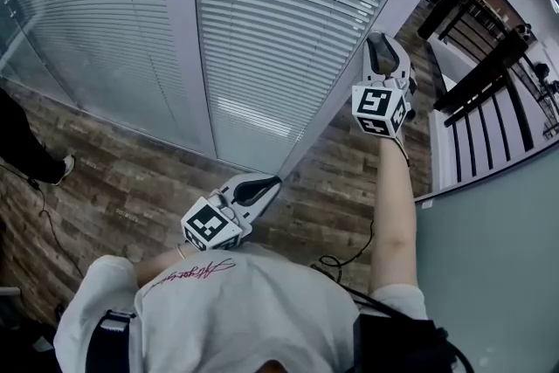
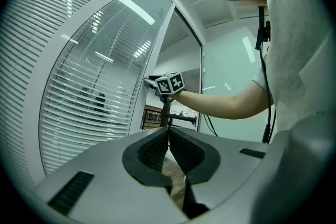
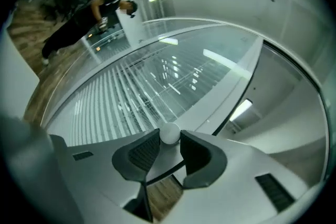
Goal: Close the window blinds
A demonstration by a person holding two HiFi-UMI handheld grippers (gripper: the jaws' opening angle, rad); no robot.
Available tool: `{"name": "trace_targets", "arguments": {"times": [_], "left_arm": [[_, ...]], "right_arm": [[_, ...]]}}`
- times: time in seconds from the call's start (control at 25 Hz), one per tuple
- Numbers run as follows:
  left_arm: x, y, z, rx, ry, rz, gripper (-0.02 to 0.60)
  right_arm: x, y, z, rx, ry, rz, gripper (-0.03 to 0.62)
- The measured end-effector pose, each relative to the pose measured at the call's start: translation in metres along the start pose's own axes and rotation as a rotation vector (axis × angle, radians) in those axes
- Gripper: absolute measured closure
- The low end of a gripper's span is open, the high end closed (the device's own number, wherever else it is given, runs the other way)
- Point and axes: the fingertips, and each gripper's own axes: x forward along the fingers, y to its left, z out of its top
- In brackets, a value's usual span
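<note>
Black railing [image 1: 486, 65] right of blinds [image 1: 288, 22]

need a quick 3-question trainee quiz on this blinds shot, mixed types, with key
1. True or false: the left gripper holds a cord.
2. What sits between the right gripper's jaws? A) a white knob B) a cord C) nothing
3. Fill in: the ___ arm is stretched out to the window frame.
Key: 1 false, its jaws are together and empty; 2 A; 3 right.
</note>
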Motion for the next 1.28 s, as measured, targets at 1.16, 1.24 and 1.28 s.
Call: {"name": "trace_targets", "arguments": {"times": [1.16, 1.24, 1.28], "left_arm": [[0.016, -0.017, -0.007, 0.009, 0.015, -0.087, 0.561], [0.016, -0.016, -0.004, 0.005, 0.012, -0.082, 0.561], [0.016, -0.016, -0.003, 0.005, 0.010, -0.080, 0.561]], "right_arm": [[0.006, 0.022, 0.000, -1.143, 0.142, 0.266, 0.464], [0.007, 0.019, -0.002, -1.102, 0.149, 0.240, 0.464], [0.008, 0.016, -0.005, -1.069, 0.147, 0.224, 0.464]]}}
